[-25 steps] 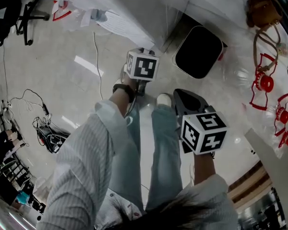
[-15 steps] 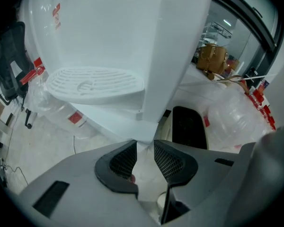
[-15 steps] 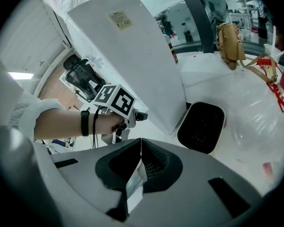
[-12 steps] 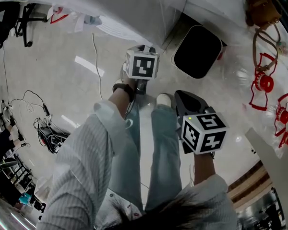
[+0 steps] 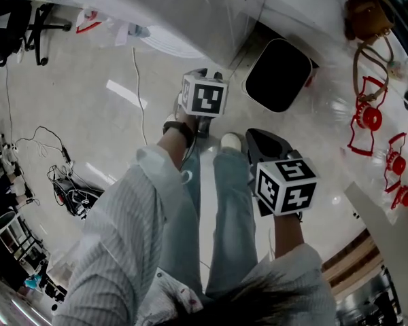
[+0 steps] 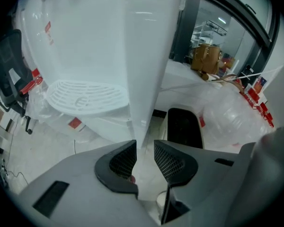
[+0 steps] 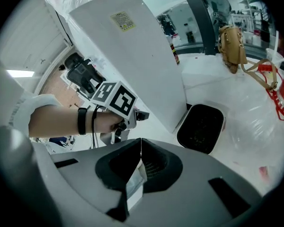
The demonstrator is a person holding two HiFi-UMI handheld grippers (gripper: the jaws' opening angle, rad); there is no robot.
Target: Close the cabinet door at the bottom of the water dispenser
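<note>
Jaws on left gripper [image 6: 144, 145] sit slightly parted, empty; cabinet door [image 6: 149, 70] edge stands just past the tips at 12 o'clock, contact unclear. Right gripper [image 7: 141, 141] jaws closed, idle. Left gripper barely creeps toward 12 since a second ago, so closing push likely not begun.

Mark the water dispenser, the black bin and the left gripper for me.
water dispenser [image 7: 132, 56]: right gripper view, its white side panel.
black bin [image 5: 280, 73]: head view, its dark inside.
left gripper [image 6: 145, 146]: left gripper view, the gap between its jaw tips.
</note>
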